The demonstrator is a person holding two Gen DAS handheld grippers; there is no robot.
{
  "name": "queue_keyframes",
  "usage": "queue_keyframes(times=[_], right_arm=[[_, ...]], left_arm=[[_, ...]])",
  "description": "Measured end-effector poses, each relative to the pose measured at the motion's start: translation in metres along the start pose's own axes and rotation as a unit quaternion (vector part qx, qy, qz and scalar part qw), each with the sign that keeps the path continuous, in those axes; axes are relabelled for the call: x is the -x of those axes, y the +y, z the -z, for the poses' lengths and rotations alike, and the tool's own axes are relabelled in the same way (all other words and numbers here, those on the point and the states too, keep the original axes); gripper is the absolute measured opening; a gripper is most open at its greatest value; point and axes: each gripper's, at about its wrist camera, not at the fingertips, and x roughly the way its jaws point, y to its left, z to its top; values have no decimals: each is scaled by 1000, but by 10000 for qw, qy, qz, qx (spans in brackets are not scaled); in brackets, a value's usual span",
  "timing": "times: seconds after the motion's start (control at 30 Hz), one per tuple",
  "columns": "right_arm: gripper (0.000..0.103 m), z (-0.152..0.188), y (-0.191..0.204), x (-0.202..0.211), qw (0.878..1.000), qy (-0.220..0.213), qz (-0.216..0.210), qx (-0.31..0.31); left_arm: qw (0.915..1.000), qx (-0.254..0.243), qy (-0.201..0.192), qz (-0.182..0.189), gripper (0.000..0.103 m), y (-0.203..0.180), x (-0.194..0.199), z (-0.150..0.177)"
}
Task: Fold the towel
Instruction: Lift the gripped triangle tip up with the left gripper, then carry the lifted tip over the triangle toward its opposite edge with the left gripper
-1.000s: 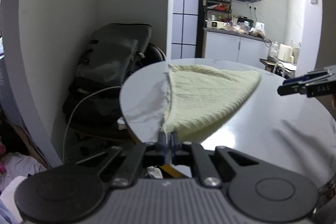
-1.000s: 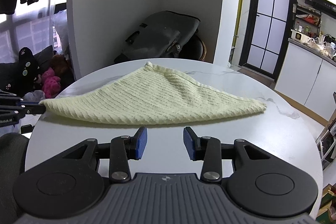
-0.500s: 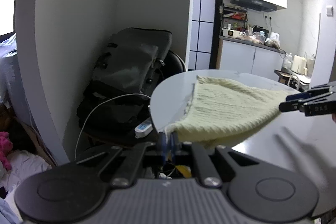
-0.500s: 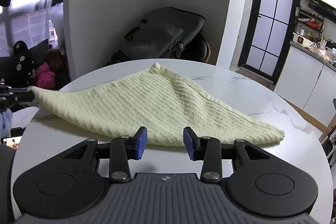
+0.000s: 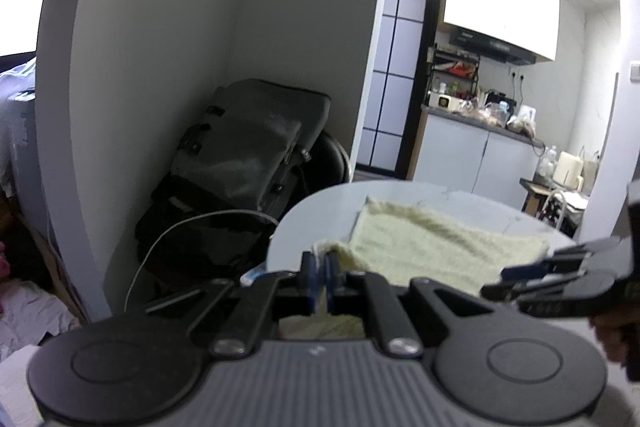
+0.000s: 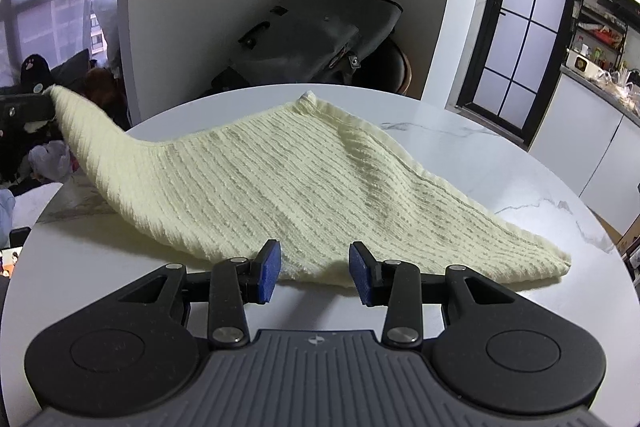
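Note:
A pale yellow ribbed towel (image 6: 280,183) lies spread on the round white marble table (image 6: 460,163). My left gripper (image 5: 319,277) is shut on one towel corner and holds it lifted off the table's left edge; that gripper and the raised corner show at the far left of the right wrist view (image 6: 44,103). The towel (image 5: 432,247) stretches away from it. My right gripper (image 6: 313,273) is open and empty, its blue pads just at the towel's near edge, low over the table. It also shows at the right of the left wrist view (image 5: 532,281).
A grey bag (image 6: 316,31) on a dark chair stands against the wall behind the table. A white cable (image 5: 192,227) hangs beside it. A kitchen counter (image 5: 480,147) and a dark door (image 6: 520,27) lie beyond. Clutter covers the floor at left (image 6: 44,155).
My left gripper has pulled the towel corner up and back off the table's edge. The towel has slid toward my right gripper, whose open pads now reach its near edge.

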Motion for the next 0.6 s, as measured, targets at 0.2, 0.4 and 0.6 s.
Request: queue_keyframes(times=[0.2,0.4,0.6], right_arm=[[42,3,4,5,9999,2,-117,-104],[42,7,13,9,9996,-55,-213,-163],[42,10,7,14,9993,-223,-195,-237]], left_arm=[[9999,-81,-126,85,5,-4,-5,-12],[9996,-145,-244,78,5,-1,-9,-25],[9985,-343,-392,159,5,-15,-9,-38]])
